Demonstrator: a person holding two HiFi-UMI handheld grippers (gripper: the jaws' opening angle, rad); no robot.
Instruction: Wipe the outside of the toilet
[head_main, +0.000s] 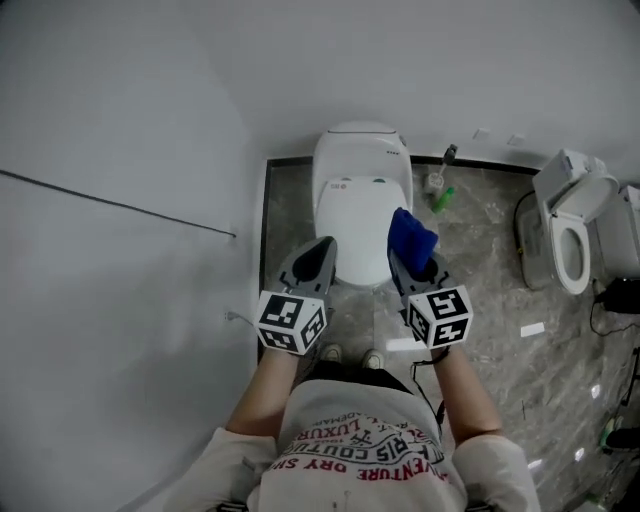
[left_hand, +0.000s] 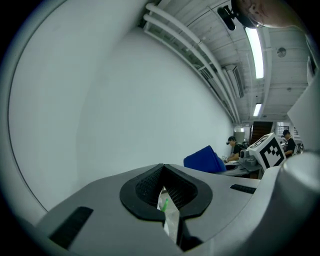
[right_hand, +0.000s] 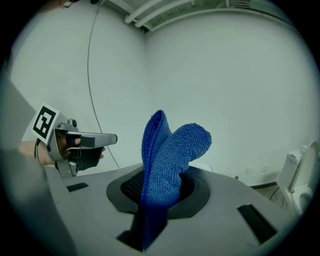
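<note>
The white toilet stands with its lid down against the far wall, straight ahead of me. My right gripper hovers over the lid's front right part, shut on a folded blue cloth. In the right gripper view the blue cloth sticks up out of the right gripper. My left gripper hangs over the toilet's front left edge. Its jaws are shut with nothing in them, as the left gripper shows in its own view. The blue cloth appears there to the right.
A grey wall runs close on the left. A green bottle and a toilet brush sit on the marble floor right of the toilet. A second toilet with its lid up stands far right. Seated people show in the distance.
</note>
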